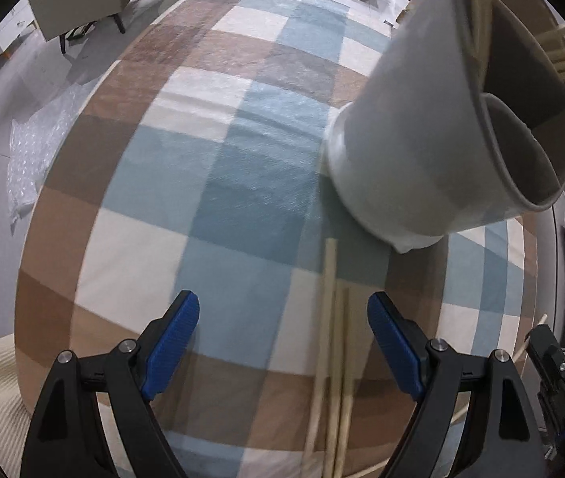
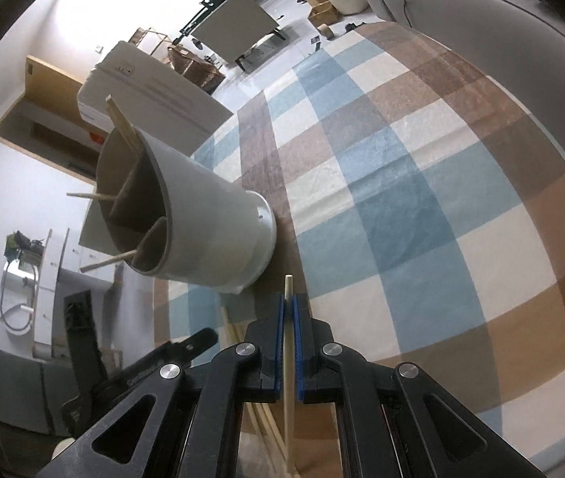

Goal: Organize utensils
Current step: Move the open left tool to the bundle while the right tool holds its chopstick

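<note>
The right gripper [image 2: 289, 310] clenches its blue-padded fingers [image 2: 278, 318] on one pale wooden chopstick [image 2: 288, 290] near the divided grey utensil holder [image 2: 203, 215], while the left gripper [image 1: 282, 318] hangs released over loose wooden chopsticks [image 1: 336, 358] lying on the blue-and-brown checked counter [image 1: 222, 199].

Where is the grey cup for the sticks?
In the right wrist view, the grey cup stands on the checked tablecloth, left of the chopstick.

The left gripper [image 1: 282, 342] points steeply down, fingers [image 1: 175, 342] spread wide; the right gripper [image 2: 289, 318] is clamped shut.
</note>
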`<state>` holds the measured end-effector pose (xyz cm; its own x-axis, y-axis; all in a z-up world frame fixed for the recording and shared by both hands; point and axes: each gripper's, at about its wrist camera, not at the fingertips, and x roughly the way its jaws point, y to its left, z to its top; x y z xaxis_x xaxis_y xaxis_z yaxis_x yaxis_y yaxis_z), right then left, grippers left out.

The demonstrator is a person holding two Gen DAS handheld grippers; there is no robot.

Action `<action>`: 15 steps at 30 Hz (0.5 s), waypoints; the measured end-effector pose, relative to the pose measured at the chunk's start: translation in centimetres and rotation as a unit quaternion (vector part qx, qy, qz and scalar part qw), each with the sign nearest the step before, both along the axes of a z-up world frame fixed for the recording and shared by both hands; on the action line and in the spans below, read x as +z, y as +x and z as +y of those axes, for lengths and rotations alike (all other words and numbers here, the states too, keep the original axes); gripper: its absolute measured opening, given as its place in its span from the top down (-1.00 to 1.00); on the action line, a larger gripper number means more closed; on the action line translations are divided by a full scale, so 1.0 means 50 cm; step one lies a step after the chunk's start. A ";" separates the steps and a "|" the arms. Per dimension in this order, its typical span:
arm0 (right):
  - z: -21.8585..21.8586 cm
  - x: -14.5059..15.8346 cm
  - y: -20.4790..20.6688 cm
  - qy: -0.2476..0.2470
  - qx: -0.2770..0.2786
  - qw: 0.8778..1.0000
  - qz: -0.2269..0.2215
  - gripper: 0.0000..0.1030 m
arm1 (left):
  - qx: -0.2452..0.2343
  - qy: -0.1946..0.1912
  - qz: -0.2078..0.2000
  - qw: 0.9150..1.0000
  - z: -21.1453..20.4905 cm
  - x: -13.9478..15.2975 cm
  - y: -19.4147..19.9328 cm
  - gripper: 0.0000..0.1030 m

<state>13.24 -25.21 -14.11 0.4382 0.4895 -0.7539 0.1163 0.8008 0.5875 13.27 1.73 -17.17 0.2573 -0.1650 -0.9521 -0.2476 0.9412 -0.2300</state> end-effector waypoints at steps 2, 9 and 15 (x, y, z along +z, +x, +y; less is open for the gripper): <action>-0.005 0.005 0.000 0.001 -0.001 1.000 -0.005 0.93 | -0.013 0.023 -0.007 1.000 -0.015 0.005 0.001 -0.62; -0.016 -0.004 0.008 0.008 -0.006 1.000 -0.004 0.93 | -0.009 0.060 -0.013 0.998 -0.034 -0.006 0.014 -0.46; -0.013 -0.004 0.010 0.000 -0.001 1.000 -0.007 0.93 | -0.011 0.065 -0.012 0.998 -0.032 -0.005 0.019 -0.12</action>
<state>13.73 -25.85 -14.29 0.4507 0.4887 -0.7470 0.1096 0.8002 0.5896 14.22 0.12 -17.42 0.2783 -0.0470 -0.9593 -0.2215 0.9688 -0.1117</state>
